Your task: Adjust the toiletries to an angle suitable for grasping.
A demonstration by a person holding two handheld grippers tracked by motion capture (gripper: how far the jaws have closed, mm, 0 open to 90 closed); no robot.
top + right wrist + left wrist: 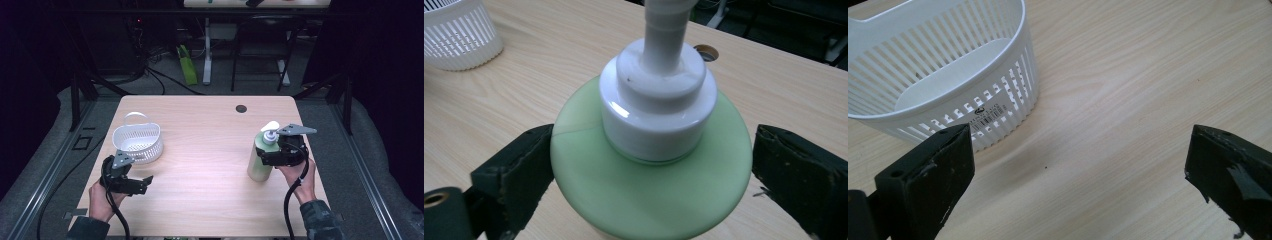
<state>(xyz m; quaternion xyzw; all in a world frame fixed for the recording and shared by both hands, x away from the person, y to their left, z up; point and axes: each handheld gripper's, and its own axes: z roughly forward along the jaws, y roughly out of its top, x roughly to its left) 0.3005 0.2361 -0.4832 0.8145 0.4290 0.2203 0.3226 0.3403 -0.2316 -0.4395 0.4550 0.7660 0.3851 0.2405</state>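
The left hand (102, 200) enters at the lower left of the high view, holding the left gripper (142, 184) low, its jaws spread wide and pointing toward the frame's centre. The right hand (300, 177) comes in at lower right, its sleeve (320, 220) at the bottom edge. The right gripper (265, 156) points left, jaws parted; whether they press anything cannot be told.

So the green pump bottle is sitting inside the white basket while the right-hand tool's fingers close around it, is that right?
Not quite. The green pump bottle is not inside the white basket; it stands on the wooden table, well away from the basket on the other side. The high view shows this. The rest holds: the right gripper has its fingers on either side of the bottle.
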